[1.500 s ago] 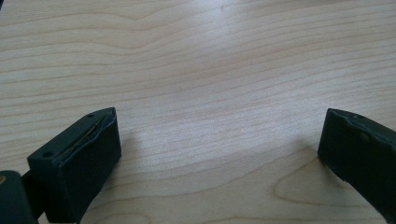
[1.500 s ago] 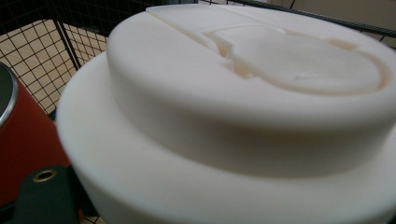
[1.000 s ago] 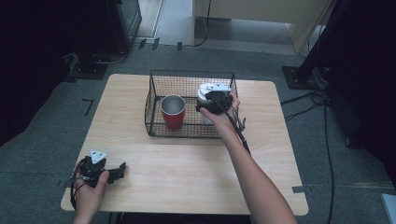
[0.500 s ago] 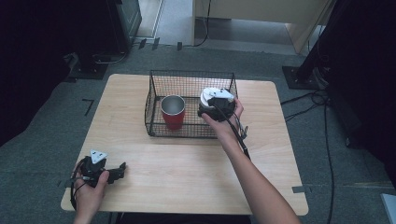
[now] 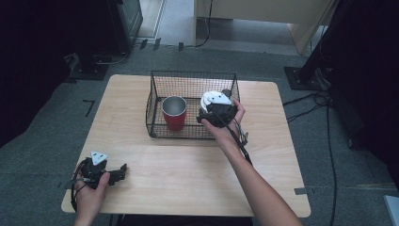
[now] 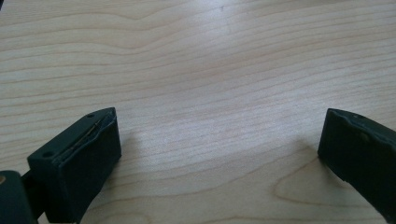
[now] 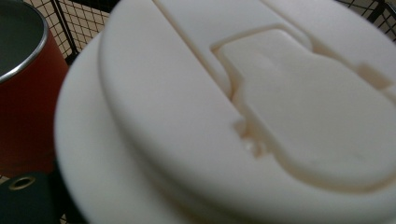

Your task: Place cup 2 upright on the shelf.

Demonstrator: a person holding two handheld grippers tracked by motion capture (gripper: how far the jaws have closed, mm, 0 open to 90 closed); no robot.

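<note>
Over the wire basket's (image 5: 155, 101) right half, the right tongs (image 5: 217, 112), jaws just opening, hover above a white lid (image 7: 261, 116) beside the red cup (image 5: 174, 113). Near-left on the worktop (image 5: 188, 165), the left tongs (image 5: 123, 168) rest released.

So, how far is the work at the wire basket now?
Done: the red metal cup stands upright inside the black wire basket. In hand: the right hand-held gripper is at the basket, close over a white plastic lid; its jaws have just been opening, and I cannot tell whether the lid is between them. Left: probably handling that lid. The left hand-held gripper waits open over the wooden table.
</note>
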